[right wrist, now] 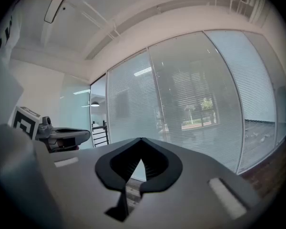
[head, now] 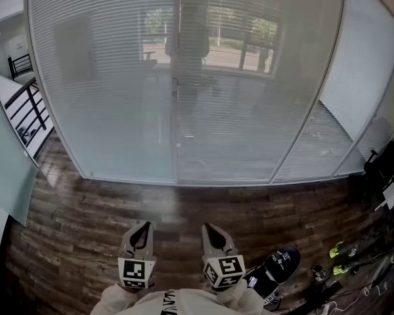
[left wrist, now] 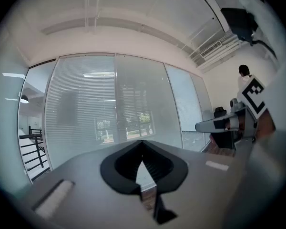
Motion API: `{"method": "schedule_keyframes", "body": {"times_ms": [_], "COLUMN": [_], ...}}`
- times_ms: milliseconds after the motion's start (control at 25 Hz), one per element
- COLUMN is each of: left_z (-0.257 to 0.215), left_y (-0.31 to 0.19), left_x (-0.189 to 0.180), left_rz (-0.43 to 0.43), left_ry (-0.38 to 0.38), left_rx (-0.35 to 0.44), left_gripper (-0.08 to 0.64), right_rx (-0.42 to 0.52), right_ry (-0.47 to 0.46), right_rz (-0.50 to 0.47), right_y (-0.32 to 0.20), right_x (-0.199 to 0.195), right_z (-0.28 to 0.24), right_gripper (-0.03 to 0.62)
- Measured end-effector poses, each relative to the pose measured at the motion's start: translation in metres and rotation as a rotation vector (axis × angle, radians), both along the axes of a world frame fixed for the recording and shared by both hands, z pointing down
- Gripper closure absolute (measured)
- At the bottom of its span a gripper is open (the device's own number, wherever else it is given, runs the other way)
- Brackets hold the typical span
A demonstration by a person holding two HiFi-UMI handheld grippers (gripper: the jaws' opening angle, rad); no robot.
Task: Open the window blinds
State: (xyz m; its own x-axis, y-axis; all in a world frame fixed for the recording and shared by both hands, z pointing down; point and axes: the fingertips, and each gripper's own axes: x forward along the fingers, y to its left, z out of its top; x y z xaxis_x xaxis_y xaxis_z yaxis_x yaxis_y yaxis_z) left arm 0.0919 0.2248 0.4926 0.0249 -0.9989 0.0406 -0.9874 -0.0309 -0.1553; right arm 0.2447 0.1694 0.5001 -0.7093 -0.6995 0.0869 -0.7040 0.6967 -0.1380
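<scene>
Broadly, the pale grey horizontal-slat window blinds (head: pixel 118 90) fill the head view from nine o'clock through twelve to three; their slats are closed enough that only a hazy room and green trees (head: pixel 262 28) show through near twelve. A thin upright line (head: pixel 177 110) runs down the middle; whether it is a frame bar or a control wand cannot be told. The dark brown wood-plank floor (head: pixel 85 209) spreads below; a black metal railing (head: pixel 27 107) is cut off at nine o'clock; a black bag-like shape (head: pixel 386 163) near four o'clock is too dark to name. The grey left gripper (head: pixel 142 227) and grey right gripper (head: pixel 210 228) sit side by side at six o'clock, well apart from the blinds; each has its fingers pressed together on nothing; the pale sleeves (head: pixel 164 304) beneath them are cut off by the bottom edge.
</scene>
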Motion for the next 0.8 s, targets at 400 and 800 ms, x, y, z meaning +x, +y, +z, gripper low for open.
{"method": "schedule_keyframes", "body": {"times_ms": [400, 800], "left_z": [0.009, 0.017], "left_y": [0.008, 0.018], "left_x": [-0.035, -0.055], "left_rz": [0.002, -0.003], "left_ry": [0.001, 0.027], "left_rx": [-0.019, -0.027], "left_gripper": [0.56, 0.56], "right_rx": [-0.045, -0.049], "right_ry": [-0.01, -0.015], "right_rz": [0.017, 0.031], "right_y": [-0.003, 0.002], "right_x": [-0.031, -0.047], "right_z": [0.01, 0.009], "right_gripper": [0.592, 0.591]}}
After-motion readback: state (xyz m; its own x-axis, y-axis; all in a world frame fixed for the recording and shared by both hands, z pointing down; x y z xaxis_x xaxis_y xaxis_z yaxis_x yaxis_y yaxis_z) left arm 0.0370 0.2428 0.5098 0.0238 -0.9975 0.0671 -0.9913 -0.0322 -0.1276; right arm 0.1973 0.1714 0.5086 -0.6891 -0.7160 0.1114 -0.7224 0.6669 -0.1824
